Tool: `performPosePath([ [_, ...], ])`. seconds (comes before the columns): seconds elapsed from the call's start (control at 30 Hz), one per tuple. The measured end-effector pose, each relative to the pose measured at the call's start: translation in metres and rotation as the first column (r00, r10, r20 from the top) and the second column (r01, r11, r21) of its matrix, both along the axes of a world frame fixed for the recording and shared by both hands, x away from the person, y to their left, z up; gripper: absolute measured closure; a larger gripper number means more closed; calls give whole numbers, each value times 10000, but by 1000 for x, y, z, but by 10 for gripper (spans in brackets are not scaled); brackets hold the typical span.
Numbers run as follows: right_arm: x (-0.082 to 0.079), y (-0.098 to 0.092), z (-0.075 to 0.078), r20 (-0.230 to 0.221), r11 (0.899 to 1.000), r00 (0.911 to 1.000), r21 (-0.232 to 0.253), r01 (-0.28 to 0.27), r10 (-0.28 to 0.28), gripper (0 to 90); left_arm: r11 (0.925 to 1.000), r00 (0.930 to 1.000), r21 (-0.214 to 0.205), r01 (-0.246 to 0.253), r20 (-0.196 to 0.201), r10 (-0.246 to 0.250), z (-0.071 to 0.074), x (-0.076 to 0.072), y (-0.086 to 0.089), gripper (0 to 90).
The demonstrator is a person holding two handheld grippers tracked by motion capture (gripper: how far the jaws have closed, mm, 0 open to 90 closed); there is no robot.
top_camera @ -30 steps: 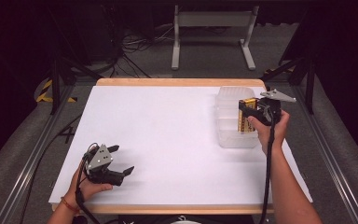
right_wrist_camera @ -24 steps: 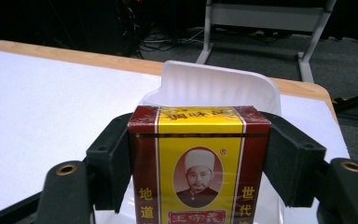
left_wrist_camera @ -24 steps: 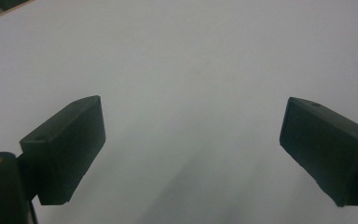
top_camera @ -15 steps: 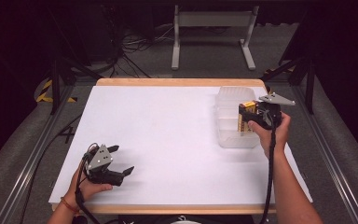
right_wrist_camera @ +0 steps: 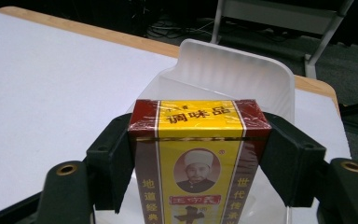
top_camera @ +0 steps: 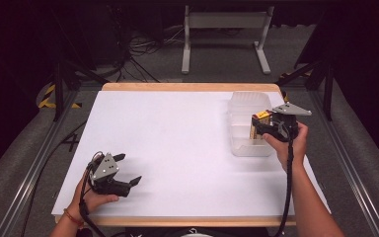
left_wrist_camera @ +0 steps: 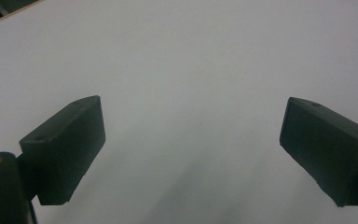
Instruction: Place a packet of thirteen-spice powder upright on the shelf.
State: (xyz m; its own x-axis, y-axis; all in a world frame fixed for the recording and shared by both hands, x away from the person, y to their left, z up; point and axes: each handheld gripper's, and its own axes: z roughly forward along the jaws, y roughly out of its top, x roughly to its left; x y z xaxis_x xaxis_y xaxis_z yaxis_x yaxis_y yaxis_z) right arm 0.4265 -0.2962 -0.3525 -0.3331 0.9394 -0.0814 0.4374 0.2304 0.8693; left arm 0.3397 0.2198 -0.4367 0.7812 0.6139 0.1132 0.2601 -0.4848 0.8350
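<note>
Nearest the person, at about 7 o'clock on the white table point(top_camera: 177, 148), the left gripper point(top_camera: 123, 170) rests low over the tabletop in the left hand point(top_camera: 96, 195), its jaws spread wide apart with nothing between them; in the left gripper view the two black pads point(left_wrist_camera: 65, 149) stand far apart over bare white surface

Farther out, at about 3 o'clock, the right hand point(top_camera: 288, 143) holds the right gripper point(top_camera: 256, 129) over a clear plastic bin point(top_camera: 242, 106) that sits near the table's right edge. Its jaws pinch a red and yellow carton point(right_wrist_camera: 198, 163) by its two narrow sides, upright, above the bin; the carton bears Chinese characters and a small portrait. The bin's ribbed far wall rises behind the carton

Beyond the table's wooden far edge, at 12 o'clock, a grey metal stand point(top_camera: 224, 34) and loose cables point(top_camera: 148, 47) lie on the dark floor
</note>
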Motion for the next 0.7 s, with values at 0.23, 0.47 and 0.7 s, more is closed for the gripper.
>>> performPosePath([
  [0.23,-5,-3,-6,-111,9999,9999,78,-85,86,323,10000,10000,0,-16,-22,16,0,0,-1,75],
  [0.47,-9,-4,-12,-217,9999,9996,-41,-161,161,323,10000,10000,57,-3,-9,3,-1,0,-1,75],
  [0.7,-12,-5,-14,-60,9998,9998,27,-180,180,322,9999,10000,119,-8,9,8,-1,0,0,74],
])
